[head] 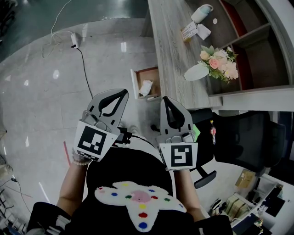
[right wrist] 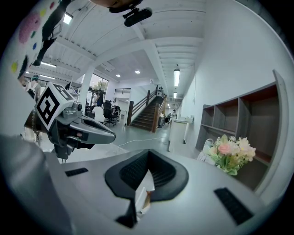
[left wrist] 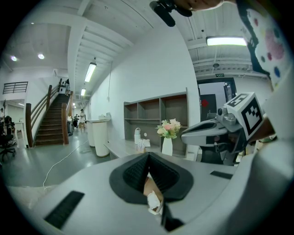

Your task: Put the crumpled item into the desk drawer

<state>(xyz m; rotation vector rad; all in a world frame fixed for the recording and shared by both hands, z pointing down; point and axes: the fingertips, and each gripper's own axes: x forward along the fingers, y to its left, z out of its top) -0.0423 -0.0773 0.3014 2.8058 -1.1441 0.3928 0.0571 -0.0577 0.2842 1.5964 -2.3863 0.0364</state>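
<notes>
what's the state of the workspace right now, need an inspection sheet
surface: grey wood-grain desk, with its drawer pulled open
job's things: white crumpled item lies inside the open drawer
clutter: vase of flowers, white jug and small boxes on the desk
grippers: left gripper and right gripper both shut, nothing between the jaws, neither touching the drawer
cables: one cable runs across the shiny floor
surroundings: black office chair beside the desk, shelf unit behind it, staircase further off
</notes>
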